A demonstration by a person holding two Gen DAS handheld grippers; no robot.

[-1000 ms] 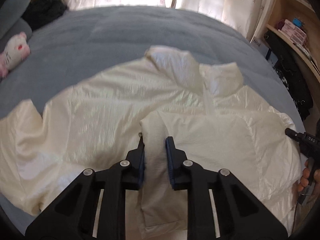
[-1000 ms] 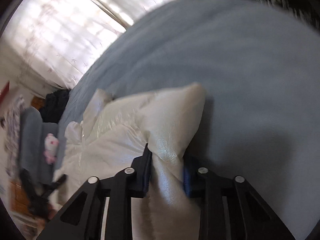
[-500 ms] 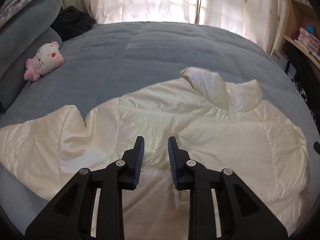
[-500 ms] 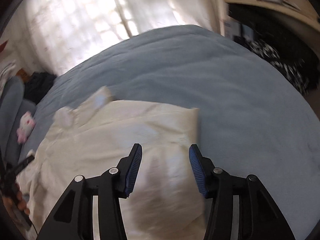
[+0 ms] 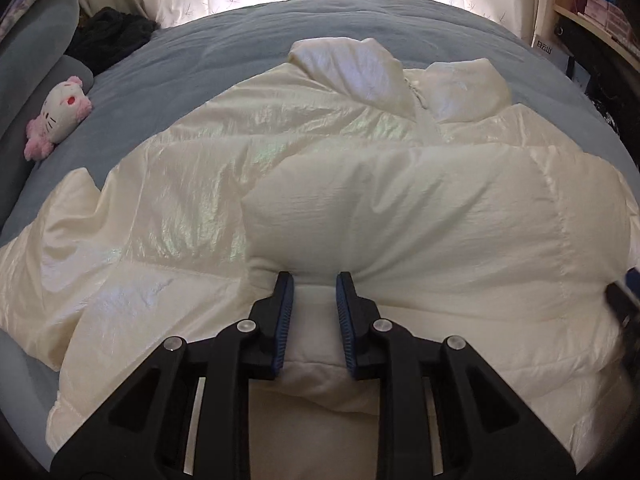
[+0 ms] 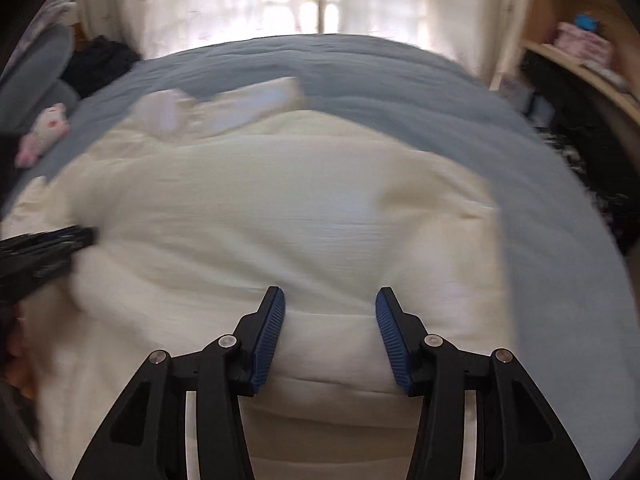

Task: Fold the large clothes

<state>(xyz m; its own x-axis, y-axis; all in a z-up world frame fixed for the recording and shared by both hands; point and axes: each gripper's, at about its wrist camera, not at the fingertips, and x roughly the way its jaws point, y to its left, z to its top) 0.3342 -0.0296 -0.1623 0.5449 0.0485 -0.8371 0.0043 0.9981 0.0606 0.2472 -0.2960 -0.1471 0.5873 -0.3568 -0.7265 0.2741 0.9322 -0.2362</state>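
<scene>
Jacket [image 5: 360, 208] on bed [image 5: 240, 52]; plush toy [image 5: 56, 120] apparently well apart.

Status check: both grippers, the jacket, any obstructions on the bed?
Left gripper open, right gripper open, both empty. Cream puffer jacket flat on bed, one sleeve folded across. Plush toy off to the side, clear.

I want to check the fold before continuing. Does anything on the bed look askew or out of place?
The cream jacket is lopsided: one sleeve lies folded across its front, the other sleeve sprawls out flat on the blue bedcover. Nothing looks damaged.
</scene>
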